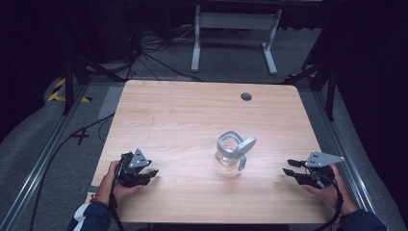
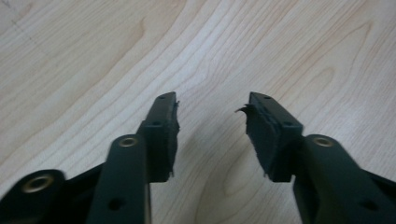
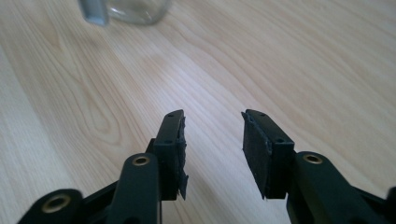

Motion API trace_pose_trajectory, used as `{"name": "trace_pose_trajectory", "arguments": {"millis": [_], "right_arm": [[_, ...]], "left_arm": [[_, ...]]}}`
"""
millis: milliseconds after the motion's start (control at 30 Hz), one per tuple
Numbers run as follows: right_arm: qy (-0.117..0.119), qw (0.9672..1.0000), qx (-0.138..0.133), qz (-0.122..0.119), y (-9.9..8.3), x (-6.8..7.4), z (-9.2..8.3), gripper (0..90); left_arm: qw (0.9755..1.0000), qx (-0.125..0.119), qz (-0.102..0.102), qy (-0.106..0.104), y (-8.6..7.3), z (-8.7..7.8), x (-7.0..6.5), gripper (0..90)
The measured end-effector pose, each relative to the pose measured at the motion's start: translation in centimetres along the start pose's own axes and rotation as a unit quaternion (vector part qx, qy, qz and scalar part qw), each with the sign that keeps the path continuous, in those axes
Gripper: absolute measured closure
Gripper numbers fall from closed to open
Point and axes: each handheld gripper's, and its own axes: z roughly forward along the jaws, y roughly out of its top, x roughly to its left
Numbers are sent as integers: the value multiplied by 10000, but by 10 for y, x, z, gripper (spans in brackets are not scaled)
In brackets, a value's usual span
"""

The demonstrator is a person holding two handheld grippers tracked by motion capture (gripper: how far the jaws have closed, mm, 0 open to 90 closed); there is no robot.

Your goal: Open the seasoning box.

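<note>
Two tools at rest near the tabletop's (image 1: 192,110) near edge: left tool (image 1: 150,173) and right tool (image 1: 287,171), jaws spread on both, nothing between them. One clear glass jar (image 1: 226,156) at mid-tabletop, between the tools and well apart from each, grey hinged lid (image 1: 244,148) swung open and leaning off its rim. Risk judged: jar tipped or slid by contact with the overhanging lid; smooth glass liable to slip under a shallow pinch.

1. Looks like a lab/test setup, though dim surroundings leave it unsure.
2. Bare wood table (image 1: 192,110) w/ cable hole (image 1: 246,96), framed by metal rails (image 1: 41,161).
3. Loose cables (image 1: 159,53) on grey floor; white desk frame (image 1: 235,36) behind; hazard tape (image 1: 57,91) at left.
</note>
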Motion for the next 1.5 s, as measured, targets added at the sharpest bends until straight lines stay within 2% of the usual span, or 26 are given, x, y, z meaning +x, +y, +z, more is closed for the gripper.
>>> {"name": "trace_pose_trajectory", "arguments": {"millis": [33,100,167,333,400,433,500,600,733,833,867,1500], "right_arm": [[31,10000,5,43,-3,-1,-1,569],[24,10000,10,69,-9,-2,-1,538],[-4,9997,36,226,-19,-5,-2,496],[30,9978,51,657,-40,-10,-2,403],[18,9967,-22,810,-45,-12,-1,360],[-70,9964,8,842,-47,-12,0,340],[-177,9963,94,832,-49,-12,2,320],[-208,9965,51,805,-49,-9,2,298],[-214,9959,77,874,-49,-10,2,284],[-221,9958,79,883,-50,-10,2,284],[-221,9958,78,884,-50,-9,2,284],[-206,9959,82,877,-49,-10,3,277]], "left_arm": [[9999,-80,-114,-27,-3,2,0,490],[9999,-49,-83,-32,-5,2,1,468],[9996,-133,-217,-151,-9,4,3,415],[9984,-262,-453,-228,-17,7,4,335],[9985,-297,-422,-203,-19,7,4,305],[9979,-420,-465,-176,-21,9,2,273],[9980,-428,-463,-87,-22,10,0,230],[9980,-415,-481,-74,-21,10,0,217],[9978,-358,-555,-7,-20,12,0,154],[9979,-346,-552,-10,-20,12,1,151],[9984,-317,-478,11,-20,11,2,148],[9980,-331,-540,6,-20,12,1,145]]}}
